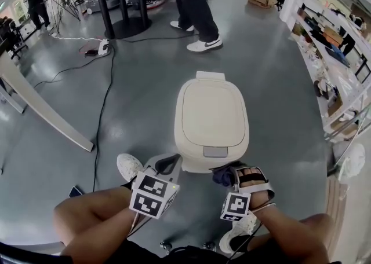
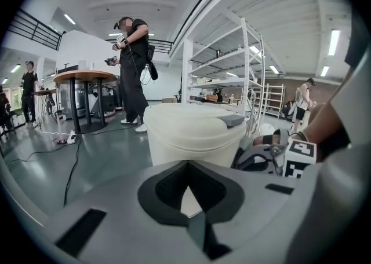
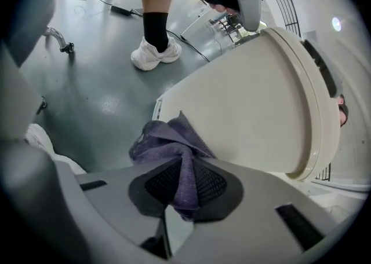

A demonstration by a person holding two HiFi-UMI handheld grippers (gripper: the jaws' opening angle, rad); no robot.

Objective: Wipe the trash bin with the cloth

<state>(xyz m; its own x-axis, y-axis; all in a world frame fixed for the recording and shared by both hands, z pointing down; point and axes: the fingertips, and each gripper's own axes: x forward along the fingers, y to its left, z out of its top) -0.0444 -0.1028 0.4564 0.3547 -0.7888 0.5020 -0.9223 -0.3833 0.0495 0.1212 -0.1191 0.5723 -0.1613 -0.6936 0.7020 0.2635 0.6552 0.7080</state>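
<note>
The cream trash bin (image 1: pixel 211 112) stands on the grey floor with its lid down, and it also fills the left gripper view (image 2: pixel 194 132) and the right gripper view (image 3: pixel 255 95). My right gripper (image 1: pixel 227 174) is shut on a purple cloth (image 3: pixel 165 144), which is bunched against the bin's lower front wall. In the head view the cloth (image 1: pixel 222 176) shows just below the grey lid latch (image 1: pixel 215 152). My left gripper (image 1: pixel 169 166) is at the bin's lower left front, shut, with nothing between its fingers. It points at the bin's side.
A person in white sneakers (image 1: pixel 204 44) stands just behind the bin. Black cables (image 1: pixel 103 112) run over the floor at left, near a round table's black legs (image 1: pixel 122 2). White shelving (image 1: pixel 336 54) lines the right. The holder's own feet (image 1: pixel 128 167) are close to the bin.
</note>
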